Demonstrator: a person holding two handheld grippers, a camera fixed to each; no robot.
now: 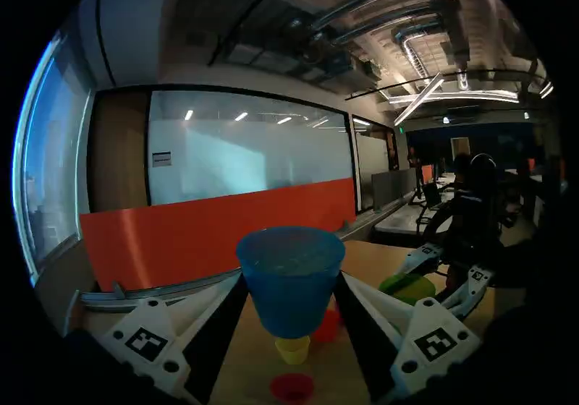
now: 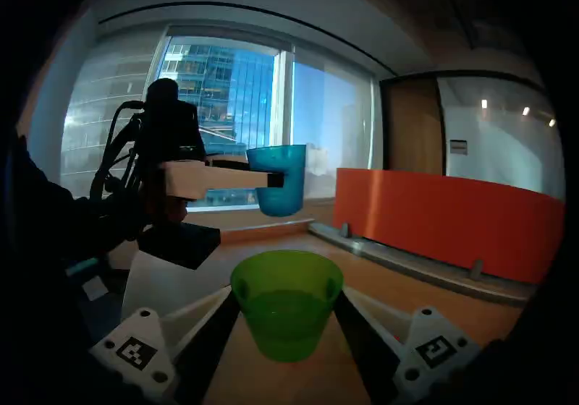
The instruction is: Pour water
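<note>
Blue cup [image 1: 289,289] upright, clamped between both fingers of left gripper [image 1: 291,298], held above the wooden table [image 1: 246,358]; on the table below it: small yellow cup [image 1: 293,348], red cup [image 1: 292,387] nearest the camera, second red cup [image 1: 330,327] partly hidden behind the blue one; right gripper [image 2: 287,312] clamped on green cup [image 2: 287,300], also upright and off the table; green cup seems to show a liquid line inside, blue cup's contents can't tell; in right gripper view the blue cup sits higher and farther off than the green one, well apart; orange wall panel [image 2: 449,217] behind; windows [image 2: 231,94] beyond the left gripper.
</note>
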